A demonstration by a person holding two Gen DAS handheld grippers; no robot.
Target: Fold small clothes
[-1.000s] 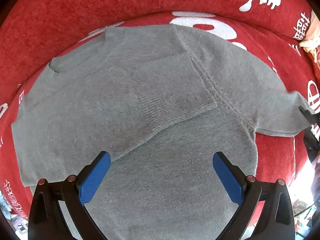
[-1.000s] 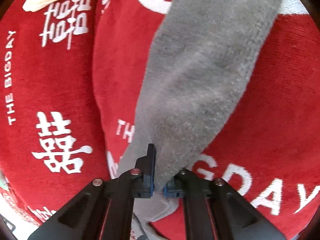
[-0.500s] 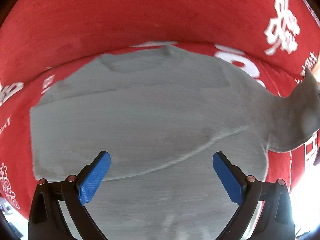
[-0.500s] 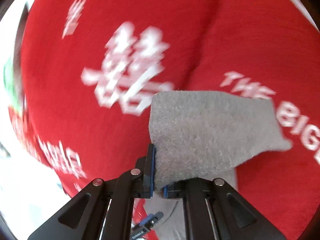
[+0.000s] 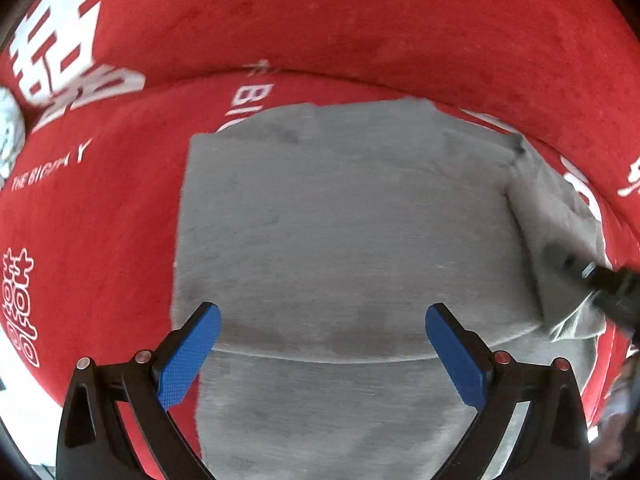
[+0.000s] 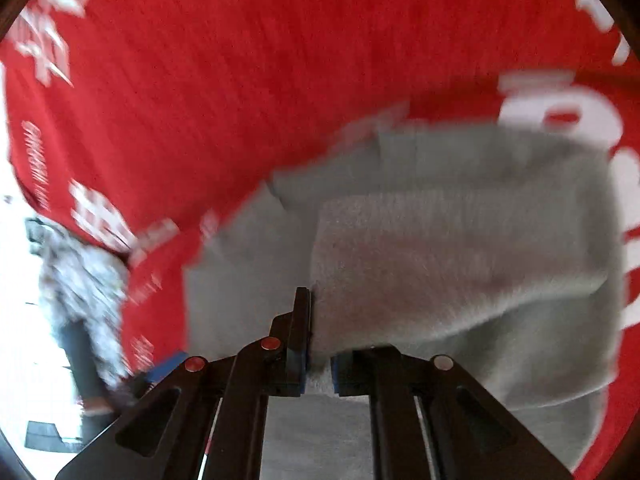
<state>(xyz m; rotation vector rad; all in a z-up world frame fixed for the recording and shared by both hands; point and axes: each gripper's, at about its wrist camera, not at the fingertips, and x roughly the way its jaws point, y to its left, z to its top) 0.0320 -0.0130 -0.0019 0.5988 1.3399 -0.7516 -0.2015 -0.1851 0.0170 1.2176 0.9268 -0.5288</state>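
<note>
Both wrist views look down closely, sharing the grey sweater point(image 5: 352, 220).

Looks like a home, most likely a living room or bedroom. Soft red plush cover point(image 5: 360, 32) printed with white double-happiness characters point(image 5: 60, 60) and "THE BIG DAY" lettering point(image 5: 48, 168), draped over cushioned furniture with a raised back toward 12 o'clock. Bright daylight and pale floor at 8 o'clock in the right wrist view.

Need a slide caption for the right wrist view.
Right gripper, just easing open, with the grey sweater sleeve between its jaws over the red cover.
</note>
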